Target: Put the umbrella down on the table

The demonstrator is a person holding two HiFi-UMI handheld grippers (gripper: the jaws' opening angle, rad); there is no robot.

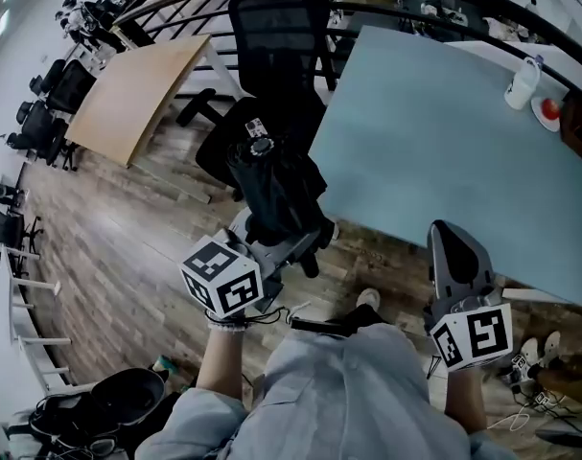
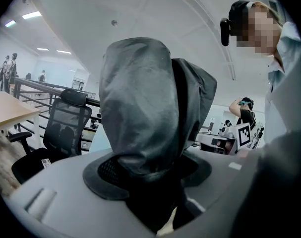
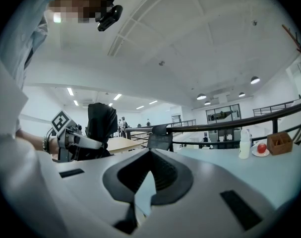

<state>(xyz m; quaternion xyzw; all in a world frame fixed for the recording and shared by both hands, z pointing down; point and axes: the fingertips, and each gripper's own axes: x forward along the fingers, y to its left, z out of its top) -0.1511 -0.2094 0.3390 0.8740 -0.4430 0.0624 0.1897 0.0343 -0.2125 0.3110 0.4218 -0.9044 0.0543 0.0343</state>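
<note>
While the left gripper (image 1: pixel 283 230) clamps the umbrella (image 1: pixel 269 175), right gripper (image 1: pixel 452 233) seemingly closed empty, lay it flat on the table (image 1: pixel 434 151) at two o'clock.

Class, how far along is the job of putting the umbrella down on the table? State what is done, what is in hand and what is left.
Done: the folded umbrella is off any surface, clamped in the left gripper. In hand: it is held beside the table, seemingly short of the near edge. Left: bring it over the table top, lay it down and release. The right gripper is empty.
</note>
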